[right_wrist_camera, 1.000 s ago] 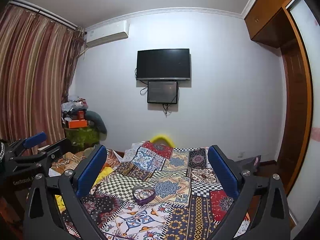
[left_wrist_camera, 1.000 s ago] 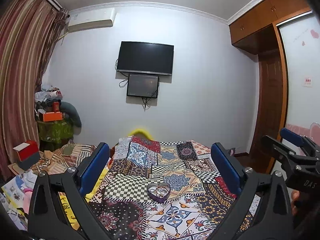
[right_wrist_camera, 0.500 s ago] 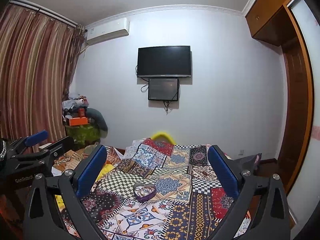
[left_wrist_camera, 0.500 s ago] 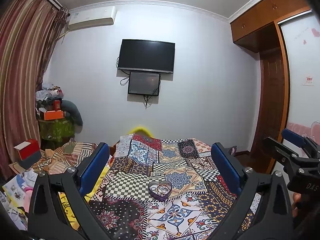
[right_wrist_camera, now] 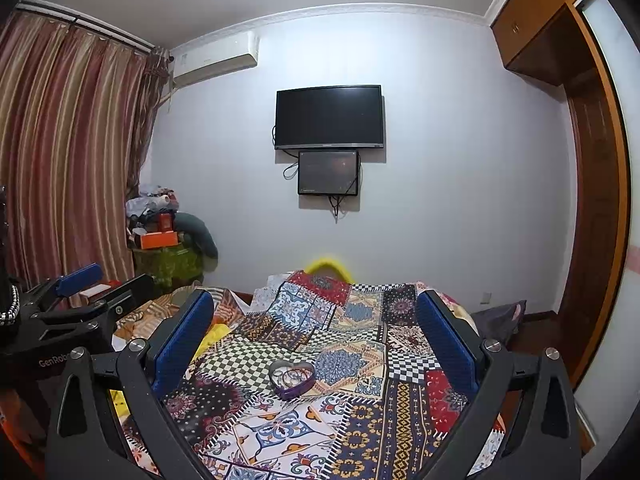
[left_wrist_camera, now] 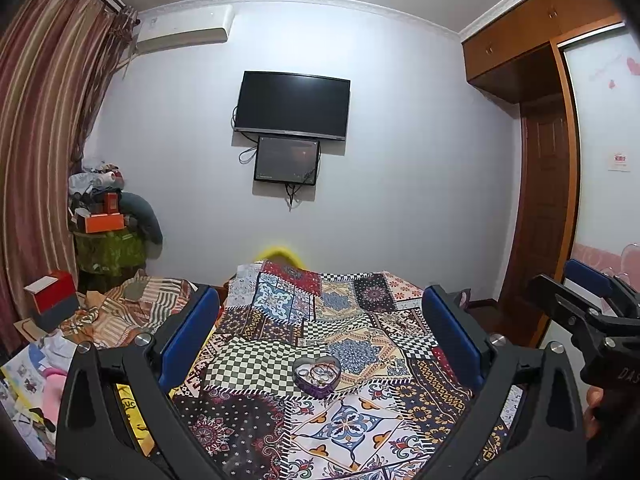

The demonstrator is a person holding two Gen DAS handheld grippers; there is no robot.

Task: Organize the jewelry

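A purple heart-shaped box (left_wrist_camera: 317, 375) with rings and bangles inside lies on the patchwork bedspread (left_wrist_camera: 360, 420). In the left wrist view my left gripper (left_wrist_camera: 320, 340) hangs above the bed, open and holding nothing, with the box centred between its blue pads. The right gripper (left_wrist_camera: 576, 300) shows at that view's right edge. In the right wrist view the same box (right_wrist_camera: 291, 376) sits a little left of centre between the pads of my right gripper (right_wrist_camera: 314, 338), which is open and holds nothing. The left gripper (right_wrist_camera: 80, 292) shows at that view's left edge.
A cluttered heap of cloth, papers and a red box (left_wrist_camera: 50, 294) lies left of the bed. A green stand (left_wrist_camera: 108, 252) with an orange box stands by the curtain (left_wrist_camera: 36, 160). A TV (left_wrist_camera: 292, 106) hangs on the far wall. A wooden wardrobe (left_wrist_camera: 552, 200) is at the right.
Both grippers have tilted slightly downward, so the bed and the heart-shaped box sit a little higher in each view. Both jaws stay wide apart.
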